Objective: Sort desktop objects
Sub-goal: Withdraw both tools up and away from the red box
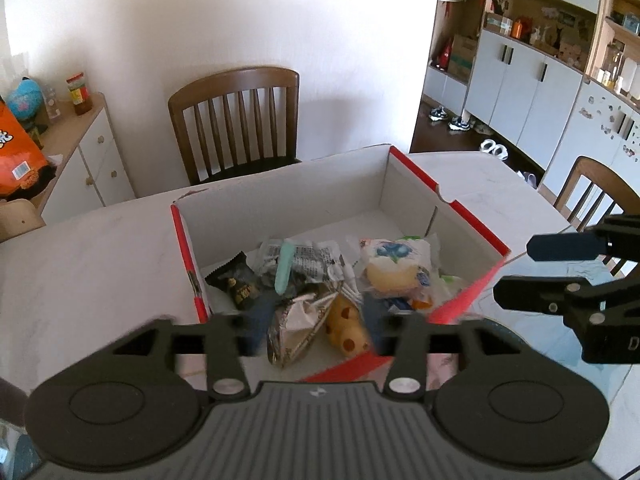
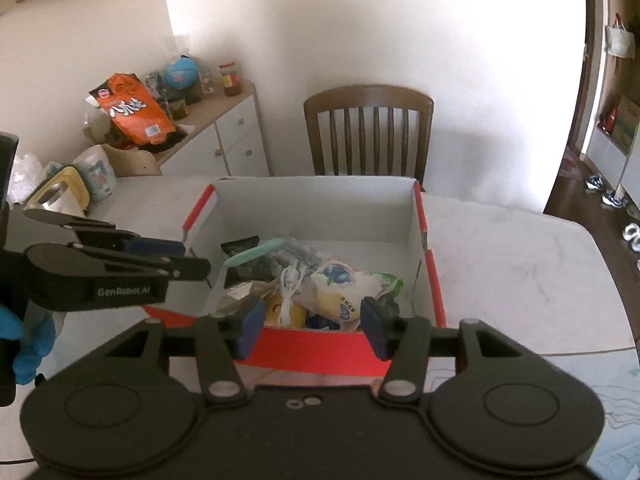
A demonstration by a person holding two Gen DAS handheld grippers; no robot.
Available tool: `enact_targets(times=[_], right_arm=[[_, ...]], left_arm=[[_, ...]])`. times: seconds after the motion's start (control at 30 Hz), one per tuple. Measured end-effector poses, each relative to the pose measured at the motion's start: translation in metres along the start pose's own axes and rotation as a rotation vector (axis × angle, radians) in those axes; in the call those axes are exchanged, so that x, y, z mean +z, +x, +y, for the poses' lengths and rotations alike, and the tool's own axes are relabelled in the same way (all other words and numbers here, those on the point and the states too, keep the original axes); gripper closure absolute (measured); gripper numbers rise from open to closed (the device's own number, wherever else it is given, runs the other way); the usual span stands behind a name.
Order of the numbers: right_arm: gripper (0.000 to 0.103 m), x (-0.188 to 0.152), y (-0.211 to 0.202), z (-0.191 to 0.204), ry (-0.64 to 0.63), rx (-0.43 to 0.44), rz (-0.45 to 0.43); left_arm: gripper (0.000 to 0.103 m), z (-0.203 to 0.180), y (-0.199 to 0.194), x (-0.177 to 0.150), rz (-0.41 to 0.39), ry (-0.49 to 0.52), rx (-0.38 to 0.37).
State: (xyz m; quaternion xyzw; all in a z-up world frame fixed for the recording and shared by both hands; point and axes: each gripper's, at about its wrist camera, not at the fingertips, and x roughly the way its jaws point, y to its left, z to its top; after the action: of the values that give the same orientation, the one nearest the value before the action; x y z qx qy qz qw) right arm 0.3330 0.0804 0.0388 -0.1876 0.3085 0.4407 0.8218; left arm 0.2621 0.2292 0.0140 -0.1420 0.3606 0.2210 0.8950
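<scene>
A red-edged cardboard box (image 1: 416, 176) with white inner walls stands open on the pale surface (image 1: 80, 248); its contents lie heaped toward the near end; a black snack packet (image 1: 236, 280) sits at the left; a mint-green bar (image 1: 285, 266) lies across a crumpled printed wrapper (image 1: 312, 258); a white pouch with blue print (image 1: 394, 260) rests at the right; a silver foil wrapper (image 1: 296, 328) and a yellow spotted toy (image 1: 348, 326) lie nearest, touching; a white cable (image 2: 290, 292) trails over the pile.
</scene>
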Motion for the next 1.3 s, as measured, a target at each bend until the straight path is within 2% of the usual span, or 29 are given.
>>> enact_targets(times=[0.17, 0.3, 0.43, 0.6, 0.7, 0.9, 1.2, 1.3], right_arm=[[0.045, -0.003, -0.013, 0.004, -0.023, -0.002, -0.026], [0.034, -0.006, -0.022, 0.006, -0.030, -0.002, -0.047], [0.031, -0.011, -0.032, 0.008, -0.023, 0.004, -0.069], [0.029, -0.017, -0.042, 0.012, -0.029, 0.011, -0.088], [0.028, -0.021, -0.049, 0.014, -0.031, 0.015, -0.101], [0.026, -0.031, -0.062, 0.015, -0.028, 0.008, -0.116], [0.011, -0.049, -0.075, 0.017, -0.009, 0.006, -0.124], [0.009, -0.052, -0.077, 0.017, -0.008, 0.001, -0.126]], left_arm=[[0.039, -0.007, -0.015, -0.009, -0.017, 0.005, -0.006], [0.023, -0.008, -0.025, -0.016, -0.023, -0.006, -0.007], [0.016, -0.012, -0.036, -0.022, -0.037, -0.006, -0.001], [0.012, -0.017, -0.052, -0.031, -0.054, -0.019, -0.003], [0.001, -0.021, -0.060, -0.037, -0.066, -0.019, 0.008], [0.001, -0.028, -0.077, -0.049, -0.098, -0.017, 0.041], [0.001, -0.028, -0.084, -0.064, -0.076, -0.056, 0.063], [0.001, -0.026, -0.084, -0.066, -0.068, -0.068, 0.056]])
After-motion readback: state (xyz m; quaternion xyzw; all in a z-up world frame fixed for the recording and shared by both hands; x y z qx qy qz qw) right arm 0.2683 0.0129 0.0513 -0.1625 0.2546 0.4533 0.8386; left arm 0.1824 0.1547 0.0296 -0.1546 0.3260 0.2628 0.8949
